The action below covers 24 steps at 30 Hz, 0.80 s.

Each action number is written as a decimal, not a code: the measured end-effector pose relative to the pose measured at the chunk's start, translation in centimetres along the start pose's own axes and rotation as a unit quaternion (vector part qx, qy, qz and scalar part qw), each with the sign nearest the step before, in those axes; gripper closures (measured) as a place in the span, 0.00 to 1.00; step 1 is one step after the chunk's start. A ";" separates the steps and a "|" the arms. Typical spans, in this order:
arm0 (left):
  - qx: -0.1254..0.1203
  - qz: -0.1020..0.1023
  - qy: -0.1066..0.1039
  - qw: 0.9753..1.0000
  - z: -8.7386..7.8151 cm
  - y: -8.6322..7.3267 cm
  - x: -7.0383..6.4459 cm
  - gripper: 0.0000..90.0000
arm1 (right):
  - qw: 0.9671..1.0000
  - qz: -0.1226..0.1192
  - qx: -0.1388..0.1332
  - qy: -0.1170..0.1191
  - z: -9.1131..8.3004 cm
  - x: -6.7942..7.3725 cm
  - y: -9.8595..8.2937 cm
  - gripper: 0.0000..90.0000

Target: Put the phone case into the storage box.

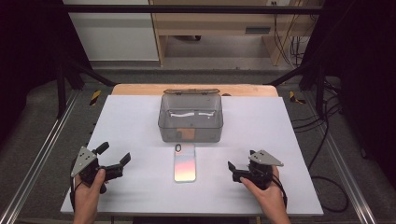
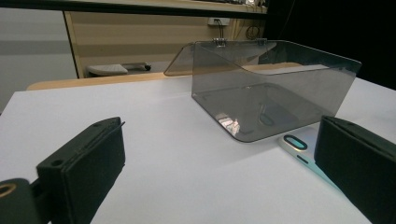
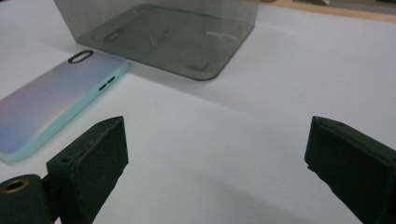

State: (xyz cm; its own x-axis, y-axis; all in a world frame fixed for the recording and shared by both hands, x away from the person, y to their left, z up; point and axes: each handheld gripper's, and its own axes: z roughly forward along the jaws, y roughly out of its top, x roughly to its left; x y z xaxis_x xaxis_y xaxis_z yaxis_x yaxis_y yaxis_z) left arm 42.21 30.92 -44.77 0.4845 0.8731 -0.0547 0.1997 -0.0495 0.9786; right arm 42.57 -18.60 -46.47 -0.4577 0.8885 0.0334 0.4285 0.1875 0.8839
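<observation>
Iridescent phone case (image 1: 184, 162) lies flat on the white table (image 1: 261, 126) just before the smoked plastic box (image 1: 190, 119), both tools (left tool (image 1: 114, 158), right tool (image 1: 238, 171)) held wide open and empty; thin edges risk a slipped pinch.

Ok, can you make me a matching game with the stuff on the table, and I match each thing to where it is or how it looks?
Things:
1. phone case
2. box
3. left gripper
4. right gripper

Descriptions:
A. smoky see-through, lid open
B. flat on the table, shiny pink and mint
C. open, at the table's right side
D. open, at the table's left side

Pairs: 1-B, 2-A, 3-D, 4-C
</observation>
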 end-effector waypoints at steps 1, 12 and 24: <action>0.001 0.003 0.001 1.000 0.0 0.0 -0.1 0.02 | 1.000 -0.003 0.009 -0.001 0.1 0.3 0.1 0.08; 0.006 0.012 -0.007 1.000 0.3 0.0 -0.6 0.02 | 1.000 -0.002 0.026 -0.001 0.6 1.1 0.5 0.08; 0.009 0.016 -0.007 1.000 0.3 0.0 -0.8 0.02 | 0.999 0.002 0.047 0.015 2.1 2.3 2.4 0.33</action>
State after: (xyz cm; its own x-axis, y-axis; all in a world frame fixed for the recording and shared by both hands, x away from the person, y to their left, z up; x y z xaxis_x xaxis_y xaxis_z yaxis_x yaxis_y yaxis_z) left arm 42.05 30.10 -44.79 0.5022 0.8643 -0.0270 0.1994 -0.0853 0.9762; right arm 44.20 -15.25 -45.26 -0.4789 0.8763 0.0528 0.5015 0.2237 0.8358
